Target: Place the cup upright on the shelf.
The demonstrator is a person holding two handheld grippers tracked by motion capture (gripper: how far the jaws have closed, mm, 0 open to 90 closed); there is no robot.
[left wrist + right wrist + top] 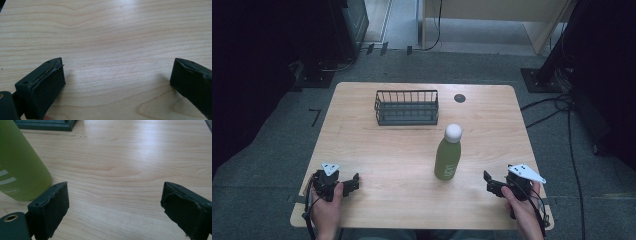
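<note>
- The left gripper (pixel 353 182) is sitting nearest the person, at the near left corner of the table (pixel 377 150), well apart from the bottle (pixel 448 152) and to its left. Its jaws are standing wide apart with only bare wood between them.
- The right gripper (pixel 488 182) is hovering over the near right part of the table, near the bottle and a little nearer the person than it. Its jaws are gaping wide and are gripping nothing; in the right gripper view the bottle (pixel 20 165) is standing just beyond the left jaw, apart from it.
- The bottle is standing upright right of the table's middle. It is looking matte green, with a rounded white cap, pale stripes and a small printed mark low on its side.
- The basket (pixel 407 107), dark wire with a solid base, is sitting beyond the bottle, to its left, towards the far edge.
- A small dark round spot (pixel 459 98) is lying in the tabletop, beyond the bottle and just right of the basket.
</note>
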